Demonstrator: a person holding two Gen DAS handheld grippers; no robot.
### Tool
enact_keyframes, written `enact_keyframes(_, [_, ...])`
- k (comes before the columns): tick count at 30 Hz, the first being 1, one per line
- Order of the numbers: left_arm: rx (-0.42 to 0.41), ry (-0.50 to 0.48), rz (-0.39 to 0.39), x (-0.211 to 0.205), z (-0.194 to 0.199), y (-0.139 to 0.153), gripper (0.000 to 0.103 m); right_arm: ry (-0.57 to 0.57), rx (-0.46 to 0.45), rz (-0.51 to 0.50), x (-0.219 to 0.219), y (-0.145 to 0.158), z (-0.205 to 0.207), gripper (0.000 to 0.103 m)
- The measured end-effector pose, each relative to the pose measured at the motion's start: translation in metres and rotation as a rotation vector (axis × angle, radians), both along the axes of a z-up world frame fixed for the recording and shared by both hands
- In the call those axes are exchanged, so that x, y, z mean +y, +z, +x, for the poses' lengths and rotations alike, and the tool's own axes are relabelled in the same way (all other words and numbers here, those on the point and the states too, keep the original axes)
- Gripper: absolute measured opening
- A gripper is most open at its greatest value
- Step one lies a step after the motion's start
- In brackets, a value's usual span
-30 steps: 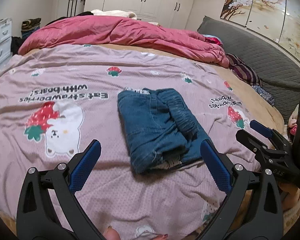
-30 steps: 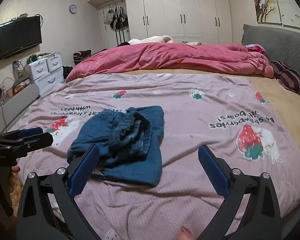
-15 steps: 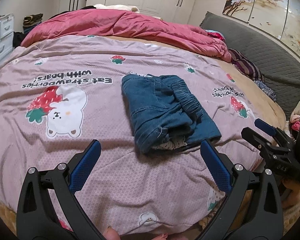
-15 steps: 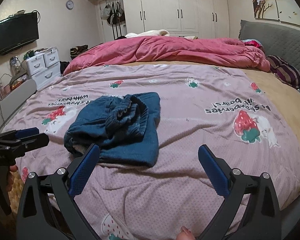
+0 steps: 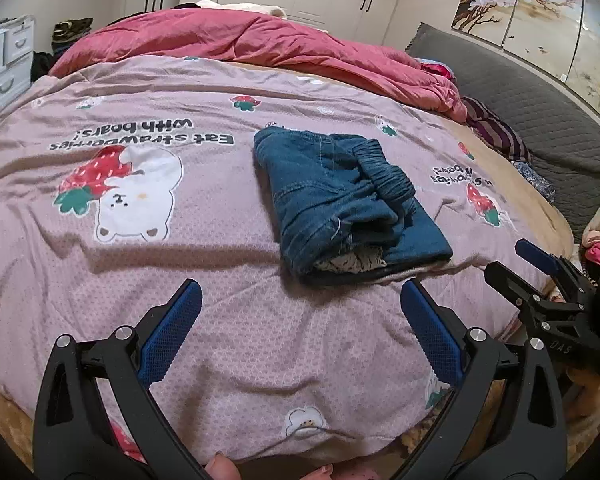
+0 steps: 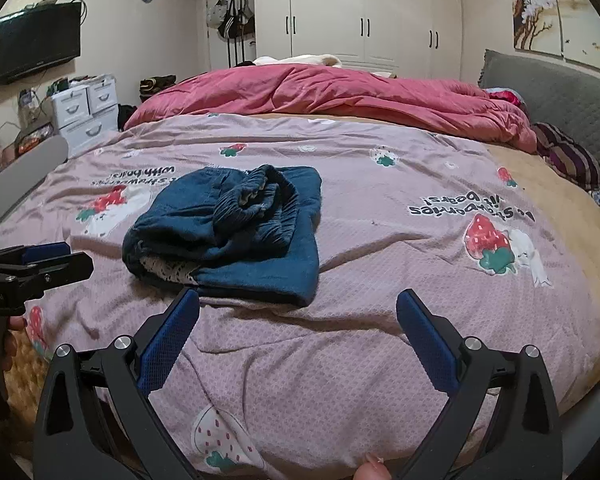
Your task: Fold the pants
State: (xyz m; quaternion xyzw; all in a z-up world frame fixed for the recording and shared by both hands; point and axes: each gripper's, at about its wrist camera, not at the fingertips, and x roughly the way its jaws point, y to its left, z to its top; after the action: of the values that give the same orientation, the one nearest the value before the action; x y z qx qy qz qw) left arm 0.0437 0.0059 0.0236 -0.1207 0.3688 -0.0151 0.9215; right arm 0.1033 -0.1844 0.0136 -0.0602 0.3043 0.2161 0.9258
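Holding both off the bed edge makes sense: your left hand-held gripper [image 5: 296, 320] and right hand-held gripper [image 6: 298, 330] gape empty, since the folded jeans [image 5: 340, 204] sit bundled mid-bedspread [image 5: 180, 264], looking finished.

Left gripper [image 5: 298, 294] held with jaws spread wide, empty, right gripper [image 6: 298, 302] likewise spread and empty, both positioned short of the pants [image 5: 342, 204], untouching

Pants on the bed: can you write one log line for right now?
pants: folded, lying on bedspread | left gripper: open, empty | right gripper: open, empty
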Motion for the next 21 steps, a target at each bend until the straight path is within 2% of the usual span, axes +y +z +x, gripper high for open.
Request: enact_keyframes(21, [0.065, 0.009, -0.016, -0.006, -0.007, -0.038, 0.093, 0.008, 0.052, -0.029, 0.004, -0.028, -0.004, 0.098])
